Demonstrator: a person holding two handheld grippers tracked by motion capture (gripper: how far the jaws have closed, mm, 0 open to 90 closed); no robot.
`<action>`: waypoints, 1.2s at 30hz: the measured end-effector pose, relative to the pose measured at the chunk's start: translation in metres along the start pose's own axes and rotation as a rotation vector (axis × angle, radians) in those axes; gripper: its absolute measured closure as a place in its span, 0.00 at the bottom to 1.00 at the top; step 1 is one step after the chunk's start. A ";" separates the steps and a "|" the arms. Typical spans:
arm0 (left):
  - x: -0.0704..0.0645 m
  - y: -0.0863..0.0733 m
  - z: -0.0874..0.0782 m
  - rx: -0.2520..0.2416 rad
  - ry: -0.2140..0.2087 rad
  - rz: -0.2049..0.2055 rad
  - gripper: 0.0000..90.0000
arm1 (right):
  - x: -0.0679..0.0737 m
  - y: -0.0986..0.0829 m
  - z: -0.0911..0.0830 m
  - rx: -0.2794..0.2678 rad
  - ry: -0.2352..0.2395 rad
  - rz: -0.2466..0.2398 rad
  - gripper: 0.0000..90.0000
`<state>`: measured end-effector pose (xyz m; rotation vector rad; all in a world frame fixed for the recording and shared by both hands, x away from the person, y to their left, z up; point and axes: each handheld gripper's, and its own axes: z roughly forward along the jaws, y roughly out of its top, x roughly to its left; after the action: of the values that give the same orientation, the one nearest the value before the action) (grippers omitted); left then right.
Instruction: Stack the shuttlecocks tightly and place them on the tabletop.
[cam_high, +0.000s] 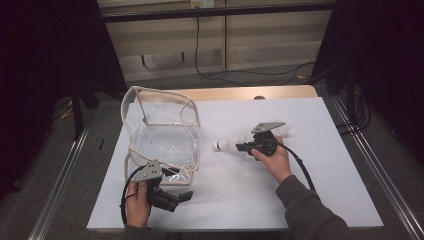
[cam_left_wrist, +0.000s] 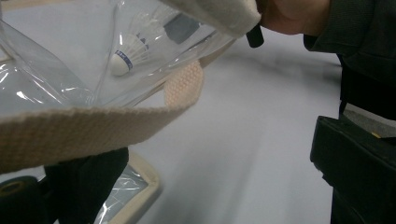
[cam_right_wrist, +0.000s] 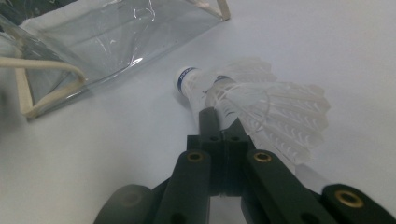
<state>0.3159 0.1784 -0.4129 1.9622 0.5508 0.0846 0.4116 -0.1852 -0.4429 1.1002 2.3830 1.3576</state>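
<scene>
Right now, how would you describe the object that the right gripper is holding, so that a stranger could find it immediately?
Look at the white table and find the clear plastic bag with beige straps on its left half. Just to the right of the bag, the right gripper is shut on a shuttlecock. It is the only feathered thing there: white feathers and a round white cork tip with a blue band.

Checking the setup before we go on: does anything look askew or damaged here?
Nothing looks damaged. The clear bag sags crookedly, its strap draped over the left gripper. The right gripper is shut on a shuttlecock with whole feathers.
</scene>
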 end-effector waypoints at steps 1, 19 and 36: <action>0.000 0.000 0.000 -0.003 0.001 -0.003 0.05 | 0.000 0.000 0.000 0.000 0.001 0.000 1.00; 0.000 0.000 0.000 -0.001 0.001 0.001 0.05 | 0.001 0.000 0.005 0.009 0.001 -0.009 1.00; 0.000 0.000 0.000 -0.002 0.002 -0.002 0.05 | 0.001 -0.001 0.007 0.007 0.016 -0.010 0.99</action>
<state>0.3161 0.1782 -0.4130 1.9598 0.5538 0.0860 0.4140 -0.1799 -0.4477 1.0823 2.4024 1.3613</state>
